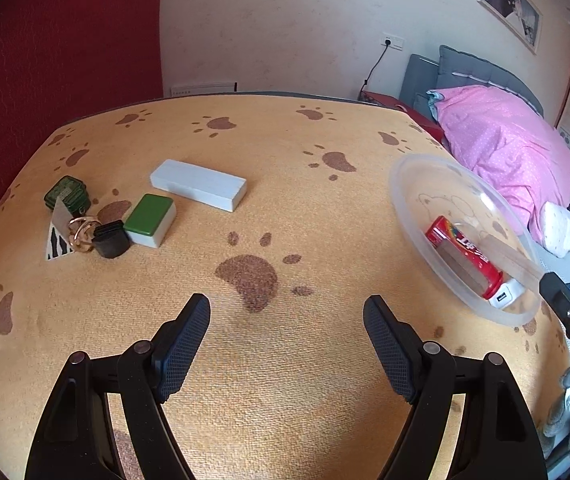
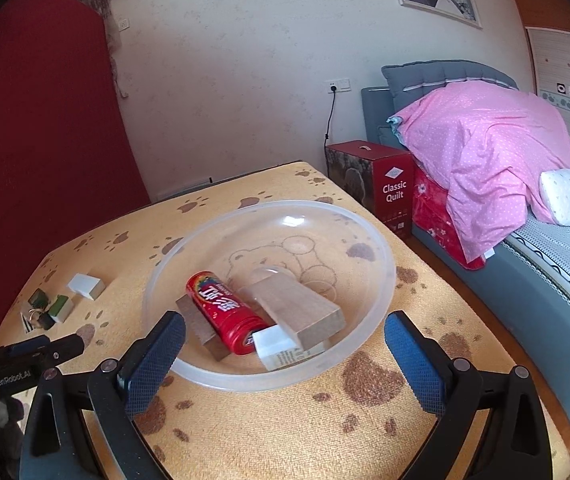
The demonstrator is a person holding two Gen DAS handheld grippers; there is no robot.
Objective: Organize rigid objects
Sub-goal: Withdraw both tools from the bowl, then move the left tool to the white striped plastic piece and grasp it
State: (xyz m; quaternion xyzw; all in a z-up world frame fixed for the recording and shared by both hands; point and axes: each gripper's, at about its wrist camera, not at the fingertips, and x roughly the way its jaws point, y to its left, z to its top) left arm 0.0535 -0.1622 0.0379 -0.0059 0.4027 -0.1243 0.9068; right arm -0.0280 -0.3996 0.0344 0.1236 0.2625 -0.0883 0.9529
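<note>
Paw-print cloth [image 1: 285, 380]: left gripper [image 1: 287, 320], right gripper [image 2: 285, 334] both wide apart, empty; bowl [image 2: 381, 248] holds red tube [image 2: 225, 312]

We see a table under an orange paw-print cloth [image 1: 285, 208]. Ahead and left of our left tongs lie a white block [image 1: 198, 185], a green-topped tile [image 1: 150, 220], a black cap [image 1: 111, 238], a green tin [image 1: 66, 195] and a ring [image 1: 81, 229]. Directly ahead of our right tongs sits a clear plastic bowl [image 2: 173, 360].

I see my left gripper [image 1: 287, 320] and right gripper [image 2: 285, 334]: black linkage arms, round silver pivot screws, dark-blue cross-hatched rubber pads.
</note>
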